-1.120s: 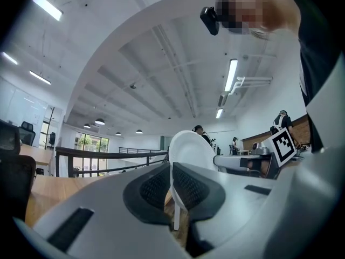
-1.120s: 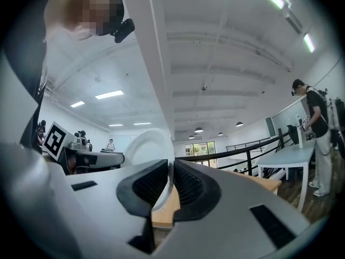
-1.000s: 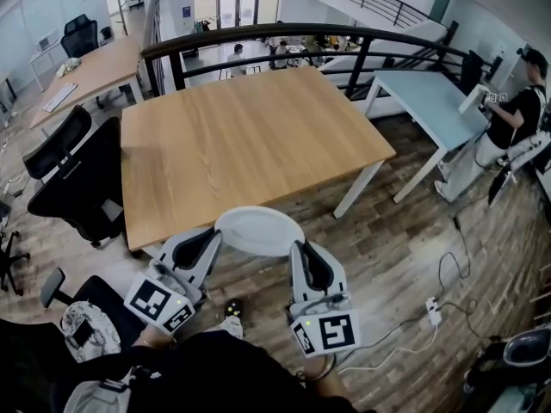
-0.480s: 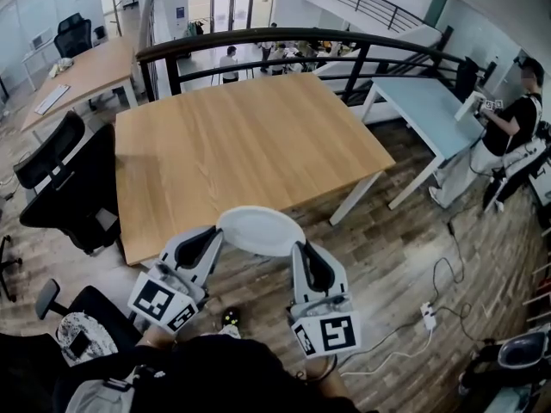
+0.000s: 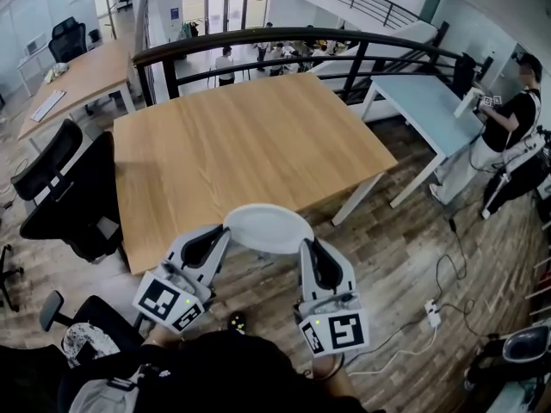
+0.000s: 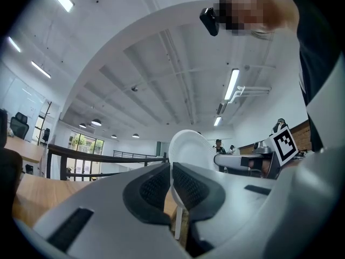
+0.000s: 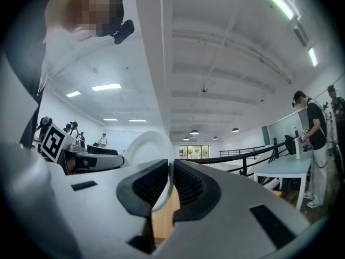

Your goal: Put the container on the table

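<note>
Over near table (image 5: pixel 241 136) edge: left gripper (image 5: pixel 219 237), right gripper (image 5: pixel 307 249) jaws each clamped on container (image 5: pixel 269 228) rim.

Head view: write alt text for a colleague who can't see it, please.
Two handheld grippers, the left gripper and the right gripper, pinch opposite rims of a round white container, holding it at the near edge of a wooden table. Black office chairs stand to the left; a person stands by a pale blue table at right.

Open-plan office, desks (image 5: pixel 82 71), swivel chairs (image 5: pixel 73 192), mezzanine railing (image 5: pixel 258 36)
</note>
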`<state>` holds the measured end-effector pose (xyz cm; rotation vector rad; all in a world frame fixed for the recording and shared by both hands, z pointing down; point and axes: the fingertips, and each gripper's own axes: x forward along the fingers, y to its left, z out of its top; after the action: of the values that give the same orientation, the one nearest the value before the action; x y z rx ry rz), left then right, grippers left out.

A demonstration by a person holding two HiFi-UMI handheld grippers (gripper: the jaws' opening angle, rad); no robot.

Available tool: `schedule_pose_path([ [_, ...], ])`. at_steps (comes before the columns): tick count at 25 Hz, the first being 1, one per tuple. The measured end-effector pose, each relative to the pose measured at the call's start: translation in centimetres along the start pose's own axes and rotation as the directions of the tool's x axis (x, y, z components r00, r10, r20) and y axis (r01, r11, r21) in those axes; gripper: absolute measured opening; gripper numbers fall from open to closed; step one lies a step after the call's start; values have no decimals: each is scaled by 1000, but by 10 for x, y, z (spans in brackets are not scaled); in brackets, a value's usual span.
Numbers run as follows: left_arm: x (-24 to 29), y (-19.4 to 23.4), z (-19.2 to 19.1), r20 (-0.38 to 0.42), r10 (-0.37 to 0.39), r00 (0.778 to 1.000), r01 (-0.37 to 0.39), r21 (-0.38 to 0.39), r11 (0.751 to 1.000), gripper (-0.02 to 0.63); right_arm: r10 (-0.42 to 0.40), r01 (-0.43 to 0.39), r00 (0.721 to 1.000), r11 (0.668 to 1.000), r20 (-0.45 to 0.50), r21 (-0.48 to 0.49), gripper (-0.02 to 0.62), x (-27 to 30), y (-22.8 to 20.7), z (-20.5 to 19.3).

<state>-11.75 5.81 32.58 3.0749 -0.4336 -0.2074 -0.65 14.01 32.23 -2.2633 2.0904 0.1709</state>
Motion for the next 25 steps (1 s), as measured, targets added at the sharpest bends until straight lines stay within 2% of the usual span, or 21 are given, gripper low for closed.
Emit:
schedule_pose_path([
  [7, 6, 23, 1, 1, -6, 1000, 6, 3, 1000, 21, -8, 8, 1000, 1000, 2, -11, 40, 21, 4, 0],
  [16, 7, 54, 1, 2, 11, 1000, -11, -16, 1000, 21, 18, -18, 1000, 1000, -7, -23, 40, 54, 13, -3],
  [25, 13, 69, -1, -5, 20, 1000, -21, -33, 999, 21, 22, -22, 1000, 1000, -17, -20, 40, 70, 12, -5],
])
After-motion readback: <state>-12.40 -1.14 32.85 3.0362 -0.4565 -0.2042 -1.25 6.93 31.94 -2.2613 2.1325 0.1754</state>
